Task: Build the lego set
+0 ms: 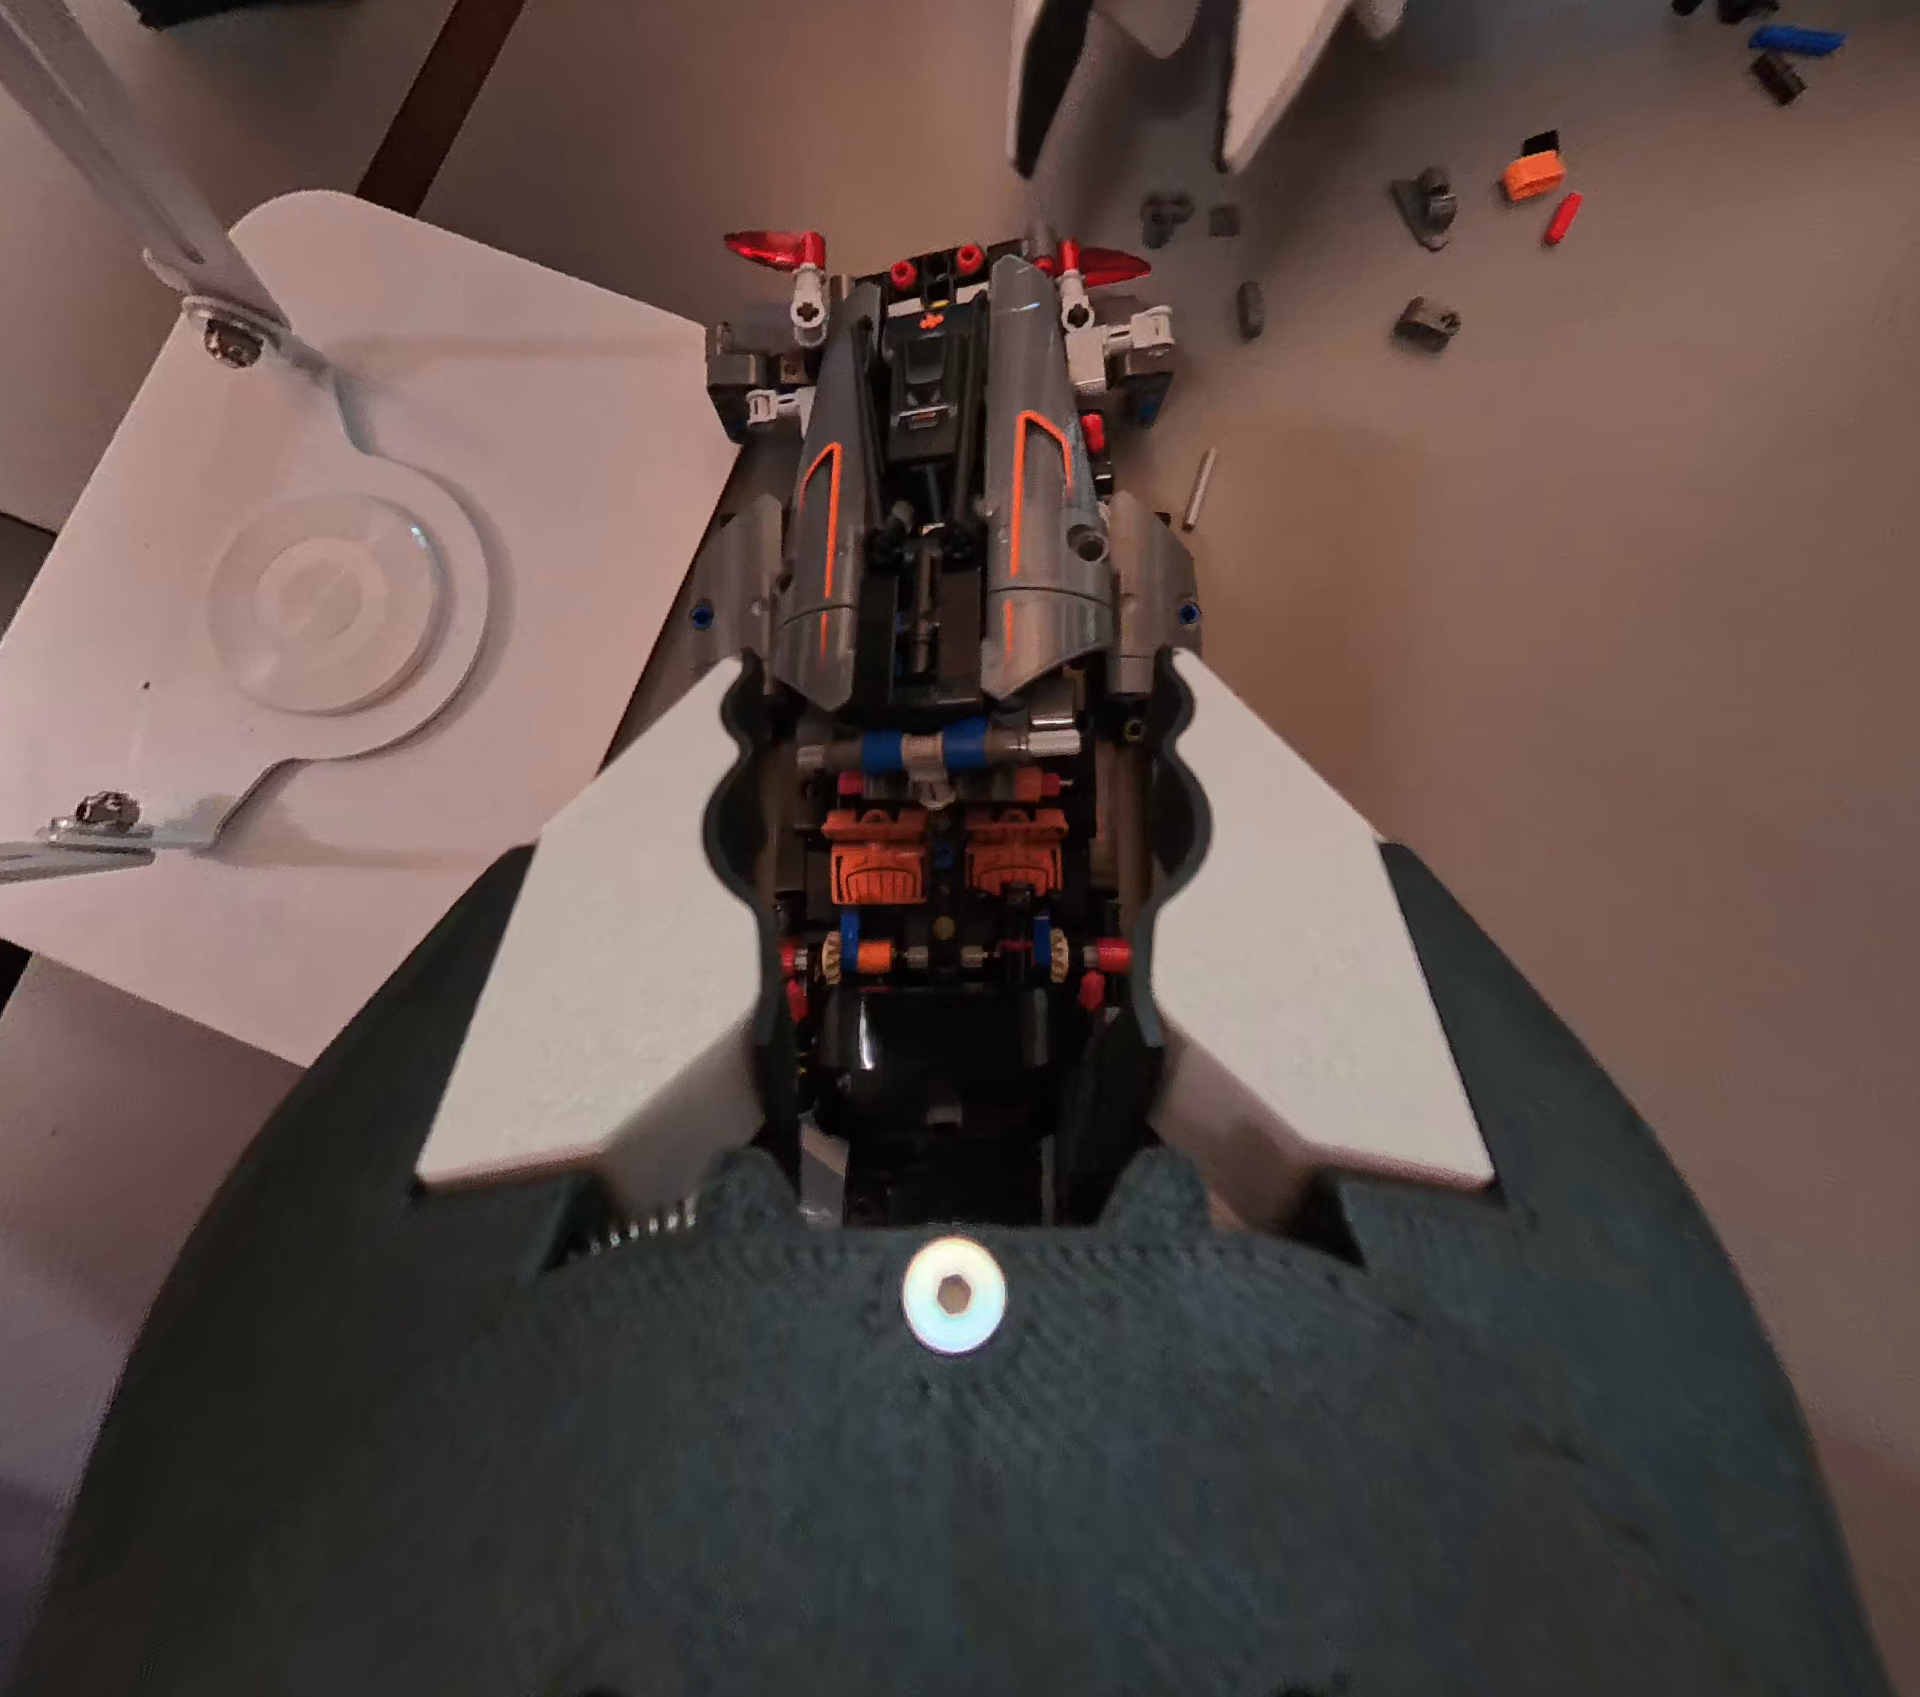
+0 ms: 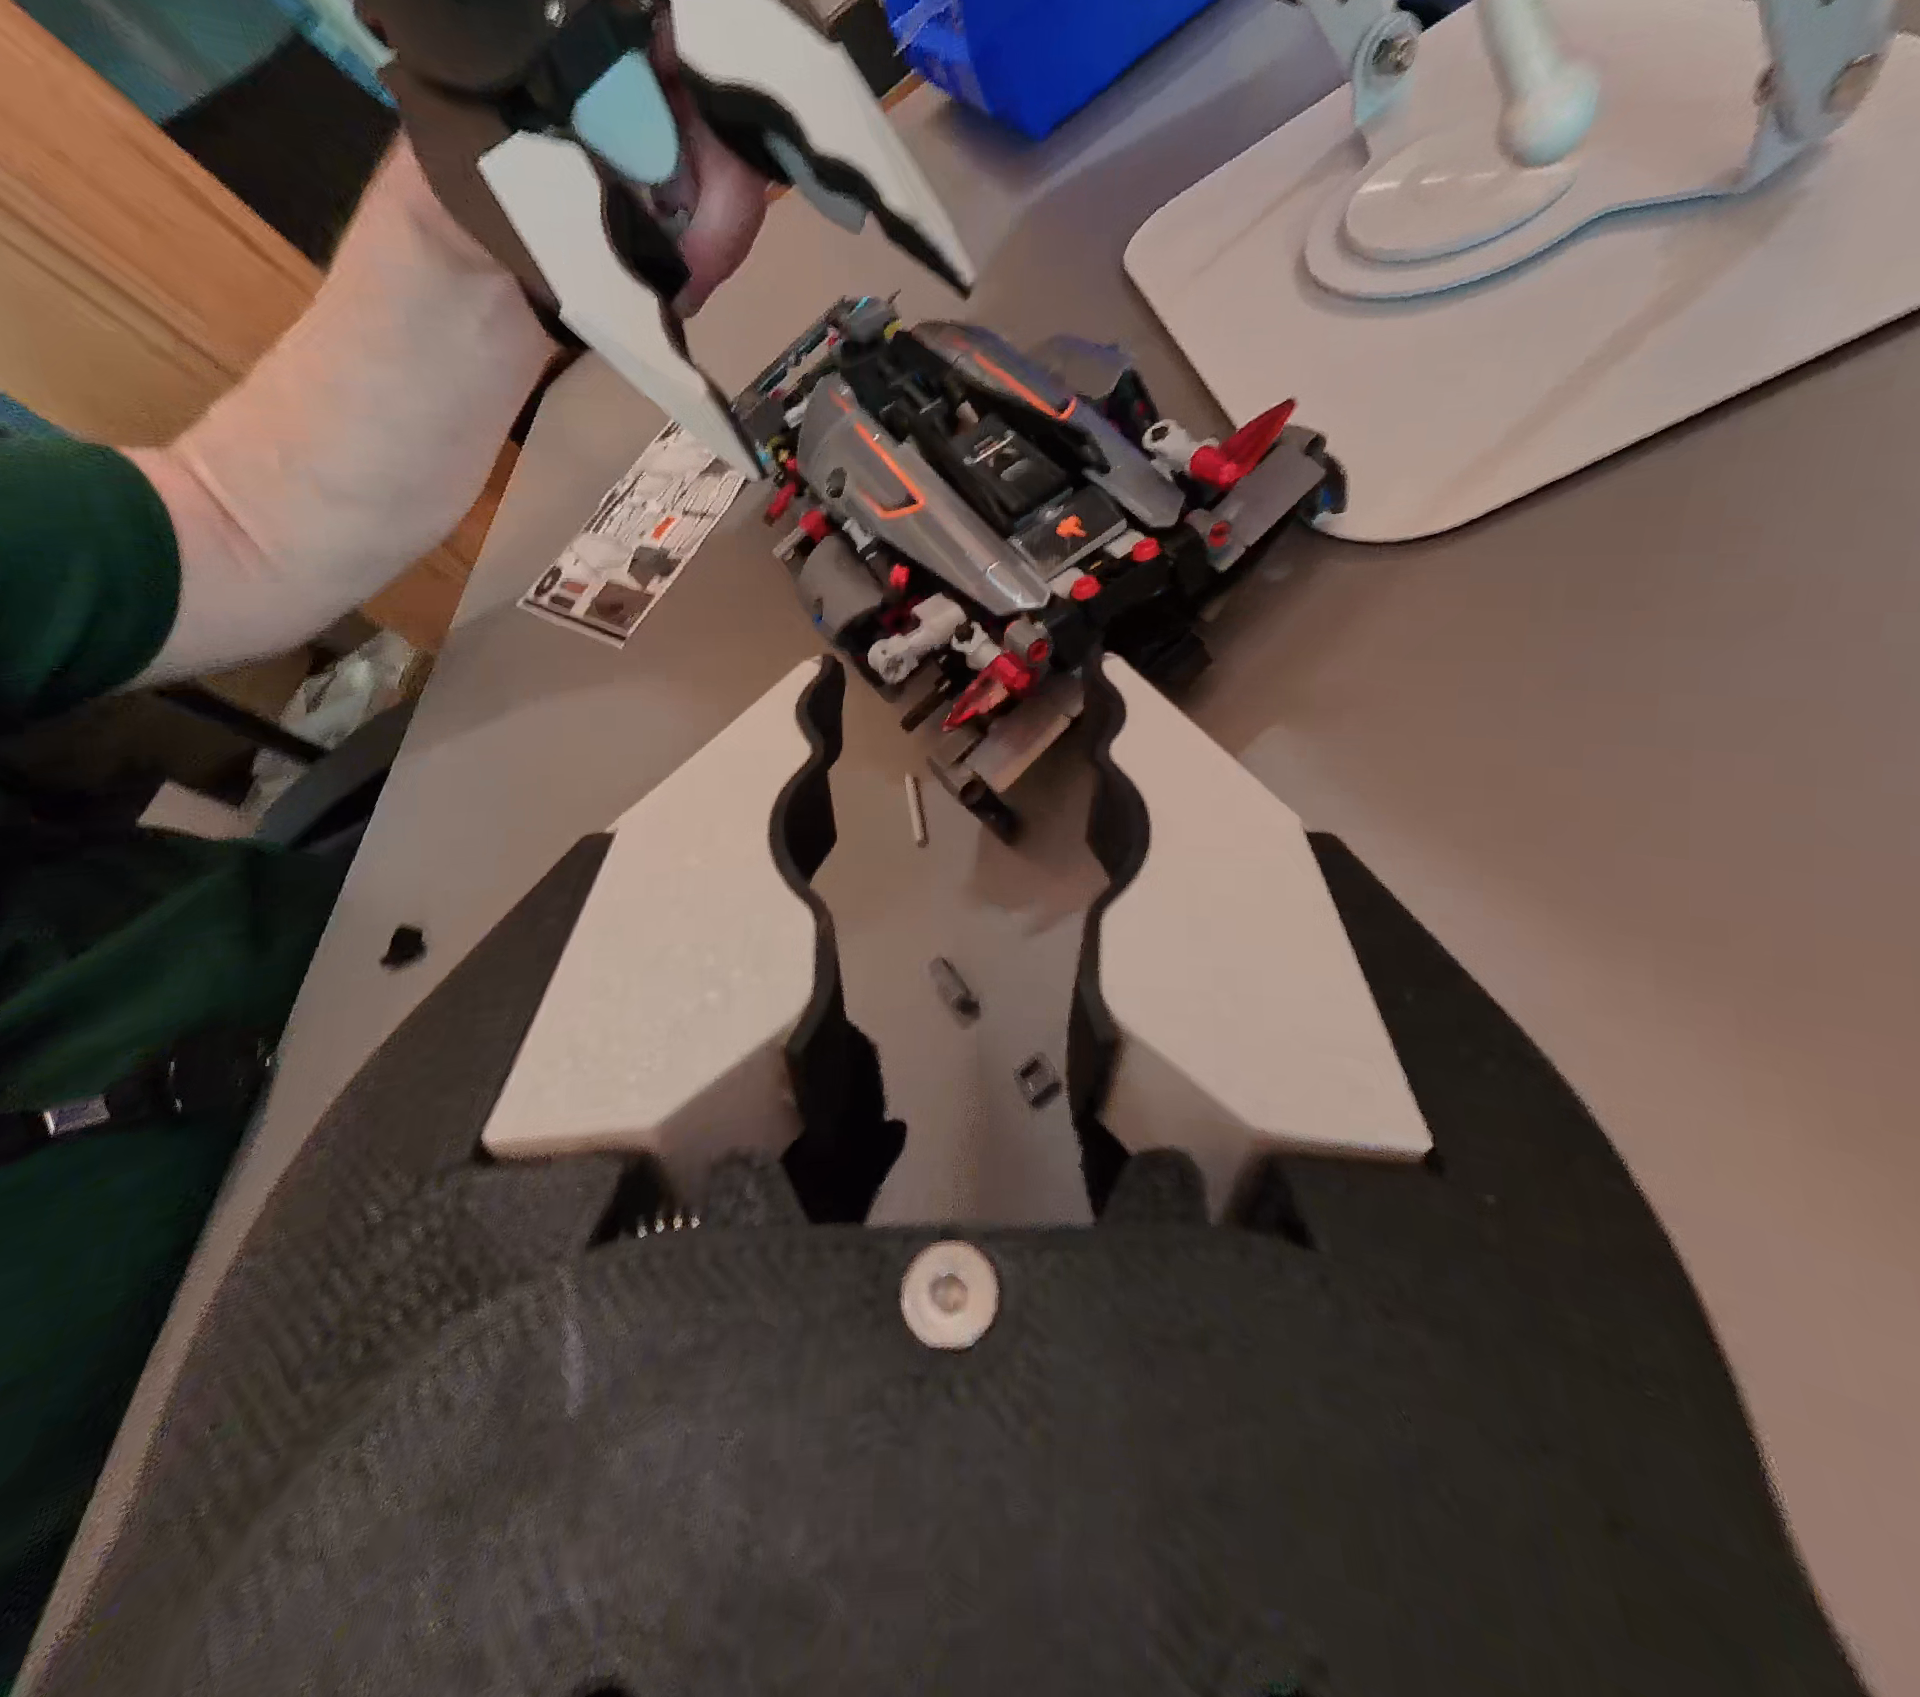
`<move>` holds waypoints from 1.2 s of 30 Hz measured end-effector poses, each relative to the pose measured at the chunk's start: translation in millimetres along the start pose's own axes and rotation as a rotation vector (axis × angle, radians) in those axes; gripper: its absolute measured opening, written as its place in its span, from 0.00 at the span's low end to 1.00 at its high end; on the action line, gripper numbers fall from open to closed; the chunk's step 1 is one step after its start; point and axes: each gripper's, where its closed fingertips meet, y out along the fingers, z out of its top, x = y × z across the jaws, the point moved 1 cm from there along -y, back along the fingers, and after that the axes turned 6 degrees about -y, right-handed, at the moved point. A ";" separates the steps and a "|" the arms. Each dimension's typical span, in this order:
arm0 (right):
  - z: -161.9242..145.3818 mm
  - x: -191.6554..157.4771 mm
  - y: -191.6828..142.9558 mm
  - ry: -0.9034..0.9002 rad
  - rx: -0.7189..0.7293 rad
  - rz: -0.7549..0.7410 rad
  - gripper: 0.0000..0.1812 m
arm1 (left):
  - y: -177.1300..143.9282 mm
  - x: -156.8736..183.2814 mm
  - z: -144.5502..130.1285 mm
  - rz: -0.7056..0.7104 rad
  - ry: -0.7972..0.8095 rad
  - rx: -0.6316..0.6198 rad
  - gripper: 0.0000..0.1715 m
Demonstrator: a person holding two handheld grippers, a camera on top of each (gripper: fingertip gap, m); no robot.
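— So, where is the car model [image 1: 940, 608] sitting at this moment?

— It is lying on the grey table [image 1: 1558, 712], straight ahead of the left gripper [image 1: 961, 681], nose toward the camera. In the left wrist view the gripper's white fingers [image 1: 644, 899] are standing wide apart on either side of the car's near end; I cannot tell whether they are touching it. In the right wrist view that gripper is hanging above the car's far end with its jaws spread, one fingertip just by the bodywork.

— And the right gripper [image 2: 966, 691]?

— It is also gaping open, holding nothing. Its tips are sitting just short of the car's tail with the red fins [image 2: 987, 691]. Between its fingers a thin grey pin [image 2: 916, 808] and two small dark pieces [image 2: 954, 987] are lying on the table.

— Anything else nearby?

— Beyond the left gripper's right finger, loose pieces [image 1: 1527, 177] are lying scattered: grey, orange, red, blue. To the left of the left gripper a white stand base [image 1: 343, 608] is resting on the table, touching the car's side. Left of the car, seen from the right gripper, a printed leaflet [image 2: 634, 541] is lying flat.
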 end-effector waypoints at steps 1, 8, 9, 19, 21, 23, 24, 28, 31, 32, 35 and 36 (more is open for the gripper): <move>2.2 2.9 1.3 0.017 0.005 -0.020 0.24 | 0.2 -0.2 -0.8 -0.005 0.010 -0.001 0.41; 5.8 16.1 25.6 0.136 -0.047 -0.061 0.24 | 10.3 -5.5 -10.6 -0.050 0.008 0.010 0.36; 6.5 18.2 26.9 0.145 -0.041 -0.075 0.23 | 11.4 -6.4 -11.3 -0.052 0.003 0.022 0.37; 16.6 21.8 23.6 0.158 0.038 -0.137 0.15 | 9.7 -8.3 -9.9 -0.041 0.038 0.080 0.36; 19.0 21.3 23.5 0.158 0.051 -0.141 0.15 | 9.4 -8.7 -9.6 -0.031 0.045 0.086 0.36; 25.1 18.9 21.5 0.142 0.086 -0.139 0.15 | 8.3 -9.5 -9.3 -0.026 0.041 0.100 0.36; 28.8 17.6 19.6 0.142 0.107 -0.135 0.15 | 7.2 -9.7 -7.8 -0.022 0.040 0.117 0.36; 36.7 15.4 13.8 0.133 0.143 -0.125 0.14 | 7.8 -7.7 -4.7 -0.024 0.038 0.141 0.36; 43.1 15.0 7.5 0.117 0.171 -0.126 0.14 | 11.2 -5.8 -1.2 -0.023 0.035 0.155 0.36; 44.1 15.1 5.2 0.116 0.173 -0.122 0.14 | 12.4 -5.8 0.6 -0.016 0.041 0.159 0.36; 44.4 20.0 0.3 0.117 0.177 -0.128 0.15 | 16.0 -8.1 6.6 0.015 0.058 0.162 0.36; 43.4 21.8 -0.6 0.116 0.176 -0.130 0.14 | 18.5 -8.4 6.5 0.022 0.065 0.147 0.36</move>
